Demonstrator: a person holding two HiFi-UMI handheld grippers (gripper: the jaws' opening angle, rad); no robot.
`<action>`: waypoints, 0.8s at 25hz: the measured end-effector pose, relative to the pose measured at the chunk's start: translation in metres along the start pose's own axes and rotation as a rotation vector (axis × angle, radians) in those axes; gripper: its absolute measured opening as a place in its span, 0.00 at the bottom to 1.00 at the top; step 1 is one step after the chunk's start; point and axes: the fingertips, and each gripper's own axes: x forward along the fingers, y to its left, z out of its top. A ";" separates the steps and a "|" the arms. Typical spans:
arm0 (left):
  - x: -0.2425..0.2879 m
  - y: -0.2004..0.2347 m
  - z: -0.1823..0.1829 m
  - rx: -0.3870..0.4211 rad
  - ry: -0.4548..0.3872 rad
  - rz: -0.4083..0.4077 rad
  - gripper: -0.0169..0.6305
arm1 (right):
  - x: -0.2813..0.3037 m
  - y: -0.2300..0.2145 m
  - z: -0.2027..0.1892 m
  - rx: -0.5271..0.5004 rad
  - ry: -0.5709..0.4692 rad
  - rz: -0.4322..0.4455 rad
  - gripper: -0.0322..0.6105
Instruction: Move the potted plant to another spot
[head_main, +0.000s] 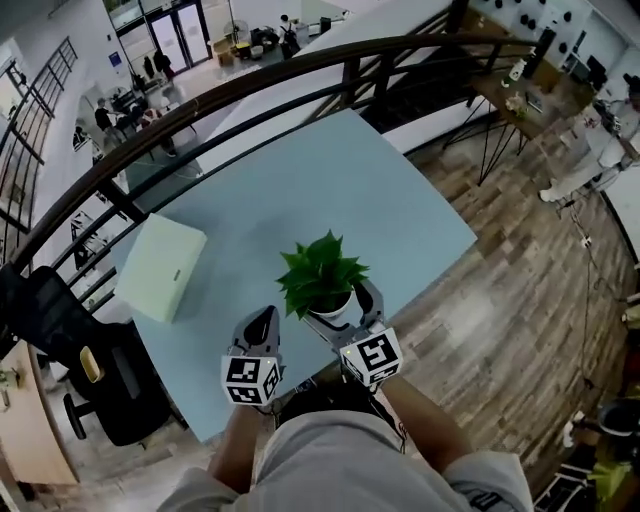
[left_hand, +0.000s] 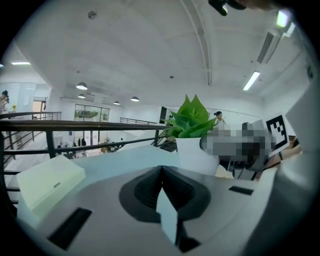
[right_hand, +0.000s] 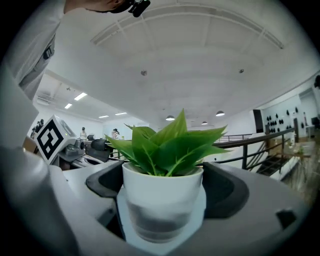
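1. The potted plant (head_main: 325, 288) is at the near edge of the table (head_main: 300, 180), close to the person.
2. The right gripper (head_main: 340, 310) has it. Its two jaws are part way open, one on each side of the white pot (right_hand: 161, 200), and they press on the pot's sides.
3. The left gripper (head_main: 264, 322) is closed up tight with nothing in it. It is over the near edge of the table too.
4. I think the pot is small and light. It looks hard and smooth, so it could slip if the hold is loose. It could also crack if it gets dropped.
5. The leaves (right_hand: 170, 145) look soft and bendy. They are no good to hold. The round sides of the pot, low down, are the best place, and that is where the jaws are.
6. Keeping the pot standing straight up seems wise, so that nothing tips out.
7. The head view shows where the plant is on the table, and a white box (head_main: 160, 267) at the table's left end. It does not show the jaws touching the pot.
8. The right gripper view shows that hold up close, but hardly any of the table.
9. No view lets me tell if the pot's bottom is resting on the table.
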 end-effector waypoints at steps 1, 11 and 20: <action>0.010 -0.012 0.003 0.012 -0.001 -0.030 0.05 | -0.011 -0.012 0.002 -0.004 -0.003 -0.029 0.81; 0.079 -0.144 0.010 0.099 0.035 -0.242 0.05 | -0.120 -0.117 0.007 -0.009 -0.017 -0.245 0.81; 0.145 -0.242 0.011 0.105 0.036 -0.281 0.05 | -0.191 -0.213 -0.001 -0.010 -0.026 -0.274 0.81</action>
